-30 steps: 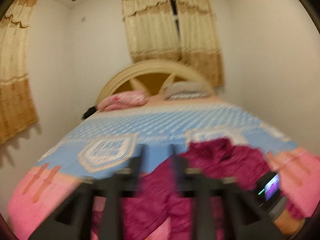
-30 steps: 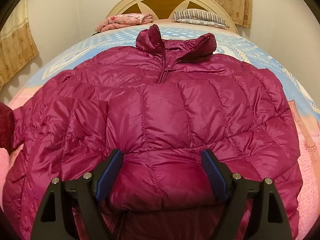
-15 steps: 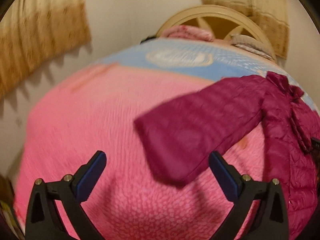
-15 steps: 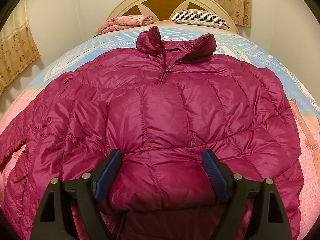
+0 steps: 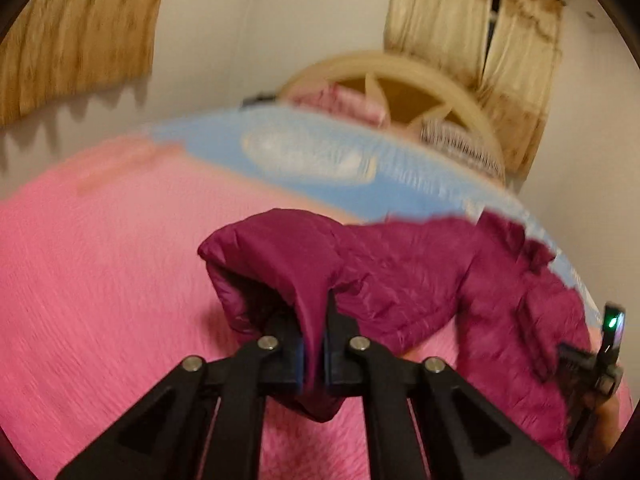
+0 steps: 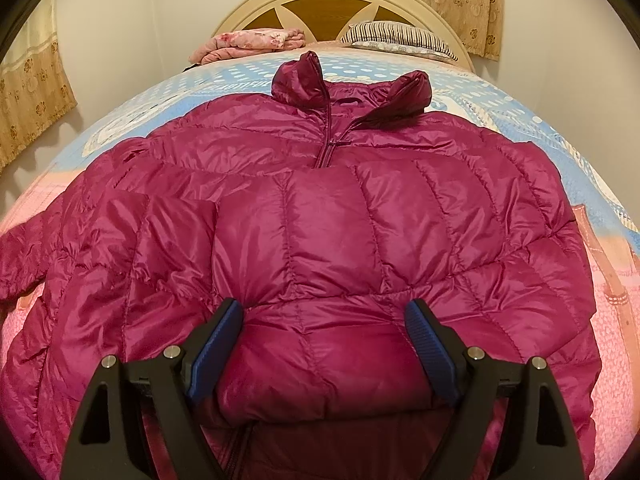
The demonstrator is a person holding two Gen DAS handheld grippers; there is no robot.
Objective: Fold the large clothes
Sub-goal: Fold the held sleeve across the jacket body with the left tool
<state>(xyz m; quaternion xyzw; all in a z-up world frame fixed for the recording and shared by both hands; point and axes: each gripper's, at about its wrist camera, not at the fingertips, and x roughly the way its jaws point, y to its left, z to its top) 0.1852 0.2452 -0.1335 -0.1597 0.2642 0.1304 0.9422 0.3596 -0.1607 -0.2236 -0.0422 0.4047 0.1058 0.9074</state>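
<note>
Now your left gripper [image 5: 314, 336] pinches the sleeve cuff [image 5: 280, 272] of the magenta puffer jacket [image 6: 328, 240] spread on the bed [image 5: 100, 260]; carry it flat across the chest while your right gripper [image 6: 320, 344], jaws spread, steadies the hem.

Black hand-held gripper [image 6: 320, 344], blue pads [image 6: 214, 344]

We see a magenta quilted puffer jacket [image 6: 332, 240] lying front-up, collar far, partly zipped, hem folded up; its left sleeve cuff [image 5: 288, 264] is lifted off the bed.
</note>
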